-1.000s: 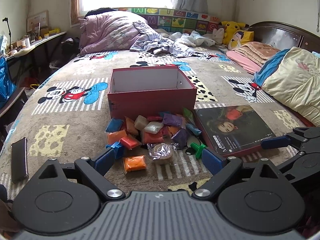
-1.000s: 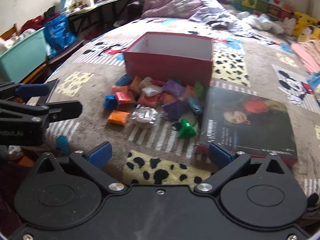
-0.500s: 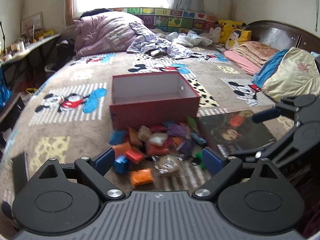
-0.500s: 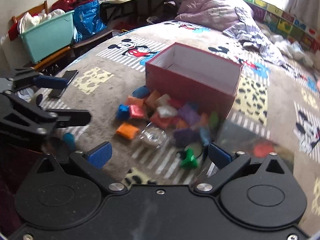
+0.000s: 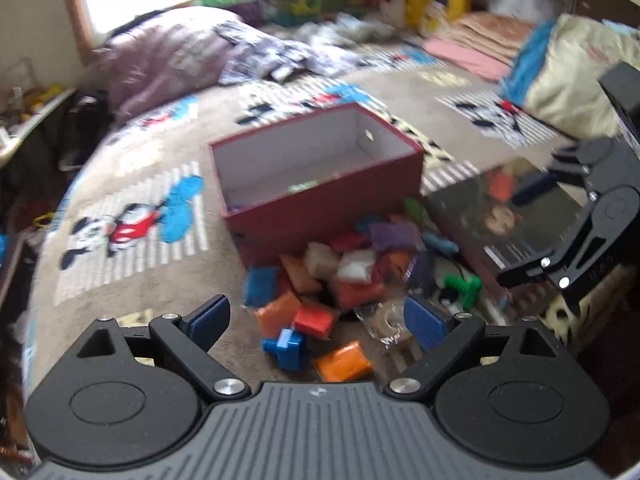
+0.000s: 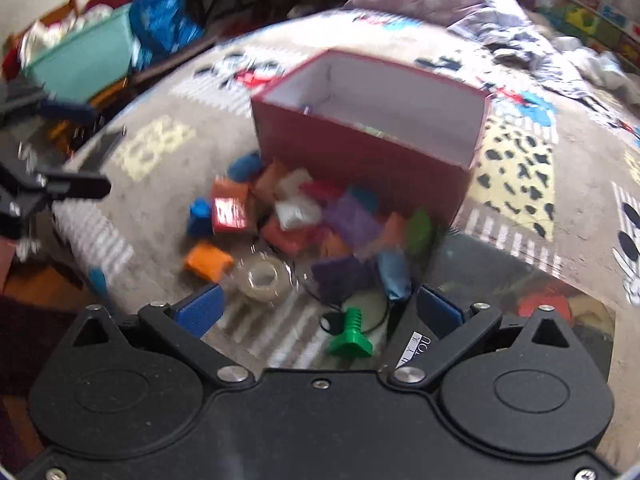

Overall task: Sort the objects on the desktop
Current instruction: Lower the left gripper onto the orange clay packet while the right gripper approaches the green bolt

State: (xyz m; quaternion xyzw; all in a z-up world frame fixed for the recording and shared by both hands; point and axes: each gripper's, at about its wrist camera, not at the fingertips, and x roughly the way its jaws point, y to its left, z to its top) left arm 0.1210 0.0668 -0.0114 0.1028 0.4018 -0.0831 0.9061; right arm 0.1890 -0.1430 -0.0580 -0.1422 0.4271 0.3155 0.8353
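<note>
A red open box [image 5: 320,208] stands on the bed cover, with a pile of coloured packets [image 5: 356,256] heaped against its near wall. My left gripper [image 5: 317,320] is open above the pile's near edge, over an orange packet [image 5: 344,362] and a blue block [image 5: 286,346]. A bagged tape roll [image 6: 264,280] and a green screw [image 6: 350,340] lie in front of my right gripper [image 6: 319,312], which is open and holds nothing. A dark book [image 6: 520,300] lies to the right of the pile. The picture is blurred.
A teal bin [image 6: 80,60] and a blue bag [image 6: 164,28] stand beside the bed on the left. A dark phone [image 6: 104,148] lies near that edge. Crumpled bedding [image 5: 168,56] and a folded quilt [image 5: 572,76] fill the far side.
Both grippers have come closer to the pile and rolled, so the box and packets look larger and tilted. Both have kept their jaws wide.
</note>
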